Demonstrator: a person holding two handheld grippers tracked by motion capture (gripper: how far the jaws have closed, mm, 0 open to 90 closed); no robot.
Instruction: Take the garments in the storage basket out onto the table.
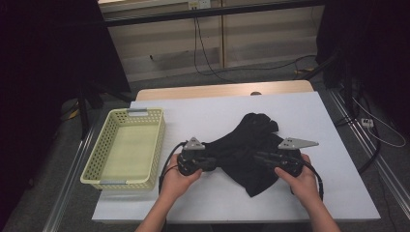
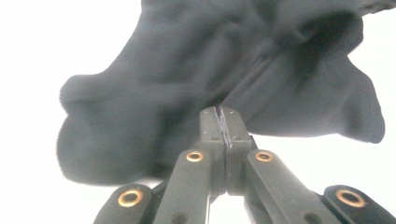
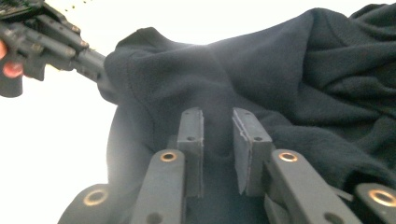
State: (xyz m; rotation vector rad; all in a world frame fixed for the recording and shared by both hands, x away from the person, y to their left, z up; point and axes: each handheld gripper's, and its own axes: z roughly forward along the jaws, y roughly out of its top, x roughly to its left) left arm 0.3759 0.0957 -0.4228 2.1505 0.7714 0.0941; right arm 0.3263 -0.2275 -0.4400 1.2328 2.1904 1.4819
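Observation:
A crumpled black garment (image 1: 249, 140) lies on the white table (image 1: 203, 108), right of centre. My left gripper (image 1: 215, 163) is at its left edge, jaws pressed together on a fold of the cloth (image 2: 187, 56). In the left gripper view the shut tips (image 2: 219, 114) sit right at the fabric's edge. My right gripper (image 1: 257, 155) rests on the garment's right part. Its jaws (image 3: 218, 116) stand apart, with the dark fabric (image 3: 289, 70) bunched under and between them. The left gripper (image 3: 100, 77) also appears far off in the right gripper view, pinching the cloth's corner.
A pale yellow perforated basket (image 1: 157, 154) with nothing in it stands at the table's left side, close to my left hand. Bare white tabletop lies behind and in front of the garment. Cables run over the floor beyond the table.

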